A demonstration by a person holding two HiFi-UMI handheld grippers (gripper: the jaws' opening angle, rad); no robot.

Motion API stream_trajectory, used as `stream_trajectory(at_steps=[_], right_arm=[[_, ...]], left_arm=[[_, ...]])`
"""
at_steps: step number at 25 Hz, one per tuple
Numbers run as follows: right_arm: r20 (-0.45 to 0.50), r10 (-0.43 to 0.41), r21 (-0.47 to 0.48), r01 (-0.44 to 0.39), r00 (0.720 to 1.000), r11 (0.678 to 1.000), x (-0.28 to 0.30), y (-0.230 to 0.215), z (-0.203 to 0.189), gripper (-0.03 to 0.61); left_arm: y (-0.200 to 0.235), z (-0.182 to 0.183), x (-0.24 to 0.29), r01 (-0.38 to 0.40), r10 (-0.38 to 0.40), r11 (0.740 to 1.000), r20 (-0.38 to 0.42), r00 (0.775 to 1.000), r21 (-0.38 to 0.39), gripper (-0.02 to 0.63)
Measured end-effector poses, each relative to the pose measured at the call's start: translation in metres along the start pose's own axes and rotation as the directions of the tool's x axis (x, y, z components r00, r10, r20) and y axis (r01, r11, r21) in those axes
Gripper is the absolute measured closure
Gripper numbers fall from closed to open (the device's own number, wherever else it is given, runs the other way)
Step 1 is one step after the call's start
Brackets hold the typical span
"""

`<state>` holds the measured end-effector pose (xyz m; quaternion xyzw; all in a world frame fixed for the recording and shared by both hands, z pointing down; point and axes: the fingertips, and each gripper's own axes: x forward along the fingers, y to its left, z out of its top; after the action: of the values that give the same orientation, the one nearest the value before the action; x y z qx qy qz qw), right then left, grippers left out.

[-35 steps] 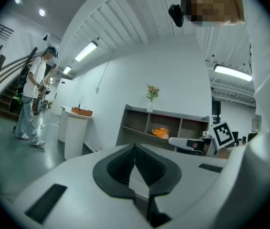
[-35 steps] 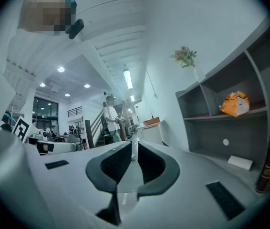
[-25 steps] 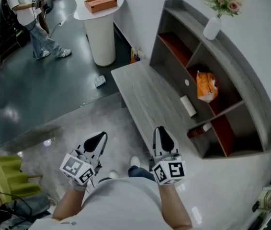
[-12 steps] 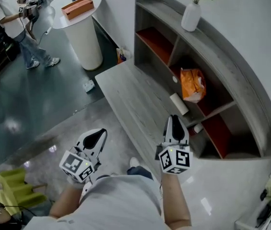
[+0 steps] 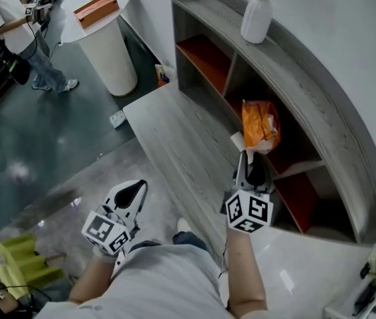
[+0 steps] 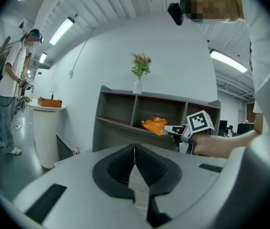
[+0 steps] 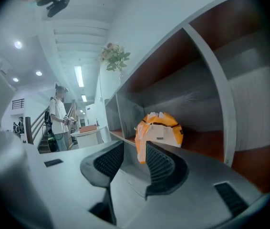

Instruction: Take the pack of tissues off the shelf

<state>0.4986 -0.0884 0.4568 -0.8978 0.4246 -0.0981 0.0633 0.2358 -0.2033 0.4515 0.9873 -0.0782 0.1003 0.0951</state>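
Observation:
The pack of tissues (image 5: 258,126) is orange and crumpled, lying in the middle compartment of the grey curved shelf (image 5: 323,115). My right gripper (image 5: 248,158) reaches to the compartment's front edge, just short of the pack. In the right gripper view its jaws stand apart, and the pack (image 7: 160,130) shows right beyond the right gripper (image 7: 134,149), with nothing held between the jaws. My left gripper (image 5: 133,191) hangs low over the floor at the left. The left gripper (image 6: 135,149) has its pads pressed together and holds nothing. The left gripper view also shows the pack (image 6: 154,125) on the shelf.
A white roll (image 5: 236,140) lies by the pack on the low wooden bench (image 5: 168,135). A white vase (image 5: 256,18) stands on the shelf top. A round white pedestal (image 5: 108,42) carries a brown box (image 5: 95,10). A person (image 5: 12,22) stands far left. A yellow chair (image 5: 12,261) sits bottom left.
My right gripper has moved forward and up from above the floor to the shelf, ending just in front of the tissue pack. The left gripper has stayed low at the left.

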Motion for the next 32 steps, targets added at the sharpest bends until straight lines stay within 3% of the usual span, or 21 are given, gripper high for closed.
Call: stream_trajectory(at_steps=[7, 12, 16, 24, 32], right_arm=[[-0.043, -0.031, -0.009, 0.031, 0.999, 0.999, 0.034, -0.020, -0.008, 0.448], [-0.059, -0.070, -0.028, 0.068, 0.996, 0.997, 0.038, -0.027, -0.010, 0.527], [-0.061, -0.067, -0.036, 0.065, 0.996, 0.997, 0.038, -0.023, -0.009, 0.546], [-0.059, -0.006, -0.019, 0.005, 0.998, 1.000, 0.020, 0.008, -0.005, 0.554], [-0.077, 0.103, -0.048, -0.107, 0.992, 0.993, -0.010, 0.074, -0.008, 0.555]], left_arm=[[0.007, -0.006, 0.020, -0.025, 0.025, 1.000, -0.024, 0.999, -0.006, 0.595], [0.012, -0.007, 0.023, -0.041, 0.040, 0.999, -0.024, 0.999, -0.016, 0.595], [0.017, -0.008, 0.018, -0.052, 0.051, 0.998, -0.025, 0.998, -0.022, 0.595], [0.024, -0.013, -0.009, -0.081, 0.081, 0.995, -0.004, 0.997, -0.057, 0.595], [0.026, -0.012, -0.063, -0.122, 0.124, 0.990, 0.031, 0.992, -0.069, 0.595]])
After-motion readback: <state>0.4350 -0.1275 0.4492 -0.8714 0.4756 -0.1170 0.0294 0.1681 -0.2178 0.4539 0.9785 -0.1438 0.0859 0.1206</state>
